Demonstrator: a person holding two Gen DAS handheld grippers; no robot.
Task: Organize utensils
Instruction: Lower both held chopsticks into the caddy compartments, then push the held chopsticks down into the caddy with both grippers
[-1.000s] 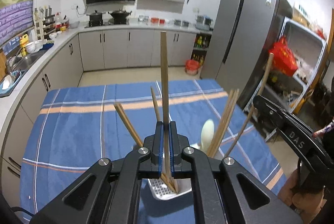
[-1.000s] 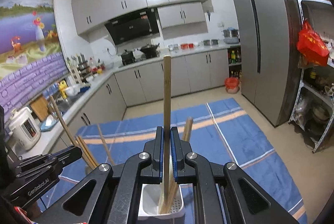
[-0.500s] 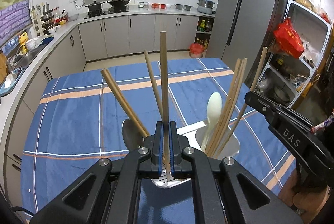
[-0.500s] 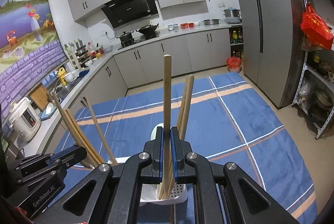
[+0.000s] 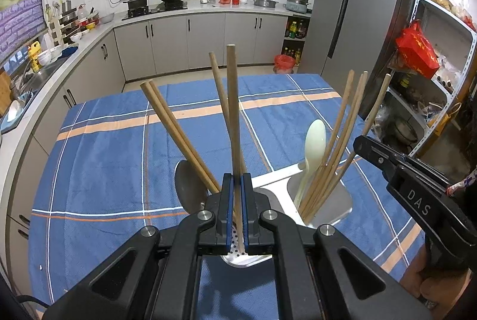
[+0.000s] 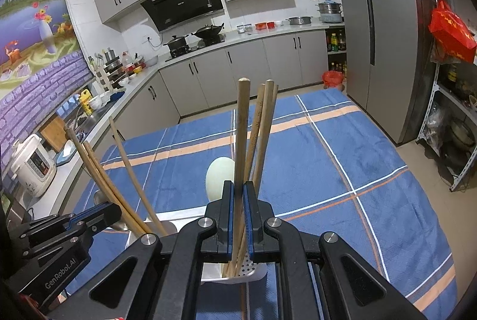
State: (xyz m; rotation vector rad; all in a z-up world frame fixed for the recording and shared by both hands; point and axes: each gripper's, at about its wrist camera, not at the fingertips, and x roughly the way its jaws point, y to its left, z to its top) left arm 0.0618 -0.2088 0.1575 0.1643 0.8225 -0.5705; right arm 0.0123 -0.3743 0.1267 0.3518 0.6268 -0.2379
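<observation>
Left wrist view: we see the left claw [image 5: 235, 200] clamped on one chopstick [image 5: 232, 123], long axis near upright, blunt end up, lower tip down in the white holder [image 5: 277, 183] on the blue-clothed table [image 5: 104, 147]. In the holder's left section: a paired set of chopsticks [image 5: 176, 129] leaning left and a metal ladle [image 5: 187, 186]. In the right section: a pale spoon [image 5: 314, 141], bowl up, and a bundle of sticks [image 5: 342, 135] leaning right.

Right wrist view: the right claw [image 6: 238, 215] is pinched on another chopstick [image 6: 241, 135], upright, its lower tip among three loose sticks [image 6: 262, 129] in the perforated compartment [image 6: 249, 266].
</observation>
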